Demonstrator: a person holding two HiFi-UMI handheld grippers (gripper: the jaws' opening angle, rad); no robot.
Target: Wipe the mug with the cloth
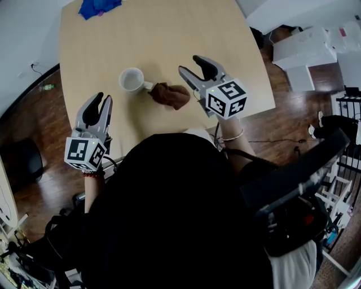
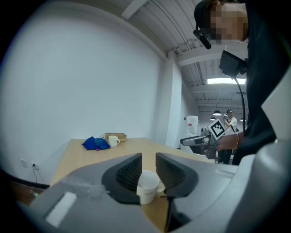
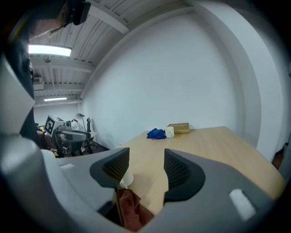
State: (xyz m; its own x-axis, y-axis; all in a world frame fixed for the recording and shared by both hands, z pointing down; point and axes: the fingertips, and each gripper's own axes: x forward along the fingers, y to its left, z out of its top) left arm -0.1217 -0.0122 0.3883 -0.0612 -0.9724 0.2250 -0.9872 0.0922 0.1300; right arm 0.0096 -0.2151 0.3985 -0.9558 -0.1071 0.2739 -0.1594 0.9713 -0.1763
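Both hands are up and nothing is picked up yet. My left gripper (image 1: pixel 104 97) hangs with its jaws apart and empty, and my right gripper (image 1: pixel 190 64) is spread wide too, with nothing in it. The mug (image 1: pixel 132 80) stands upright on the desk (image 1: pixel 169 34), mouth up and handle pointing right. The brown cloth (image 1: pixel 169 95) lies crumpled right against that handle. From the left, the mug sits dead ahead beyond my jaws, so I reckon that hand should steady it: go in level and close on the wall rather than the rim, firm enough that it won't spin. On the right, the cloth lies low beside my left jaw, not between the two. I need to draw back and dip, then pinch a thick fold near the middle, not a loose corner. The risk is shoving the cloth into the handle and tipping the mug, so it's mug first, then cloth. The blue rag (image 1: pixel 98 7) at the far end is no part of this.
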